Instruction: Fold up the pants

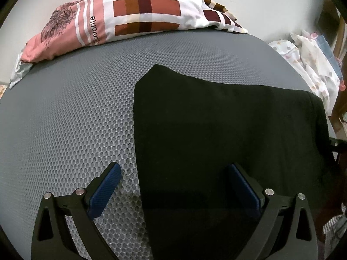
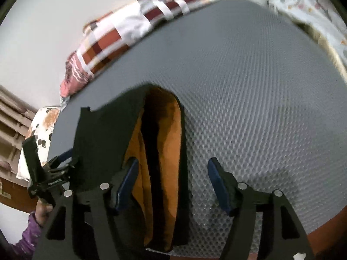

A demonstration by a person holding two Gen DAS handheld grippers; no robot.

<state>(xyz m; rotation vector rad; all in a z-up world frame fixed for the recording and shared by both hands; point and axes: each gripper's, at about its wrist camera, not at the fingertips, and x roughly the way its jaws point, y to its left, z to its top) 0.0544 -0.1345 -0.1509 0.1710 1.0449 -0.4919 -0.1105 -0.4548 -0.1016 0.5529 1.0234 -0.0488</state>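
Black pants [image 1: 227, 130] lie flat on a grey mesh mat [image 1: 76, 108], folded into a wide panel. My left gripper [image 1: 173, 184] is open just above the mat, its left finger over bare mat and its right finger over the pants' near left edge. In the right wrist view the pants [image 2: 102, 134] show an orange lining [image 2: 171, 151] at an open end. My right gripper [image 2: 171, 184] is open, straddling that end, nothing held. The left gripper [image 2: 63, 158] shows at the pants' far left side.
A patchwork pink and brown pillow [image 1: 130, 15] lies at the mat's far edge. A white patterned cloth [image 1: 308, 65] is heaped at the right. A spotted cloth [image 2: 41, 134] lies beyond the mat's left edge. White wall behind.
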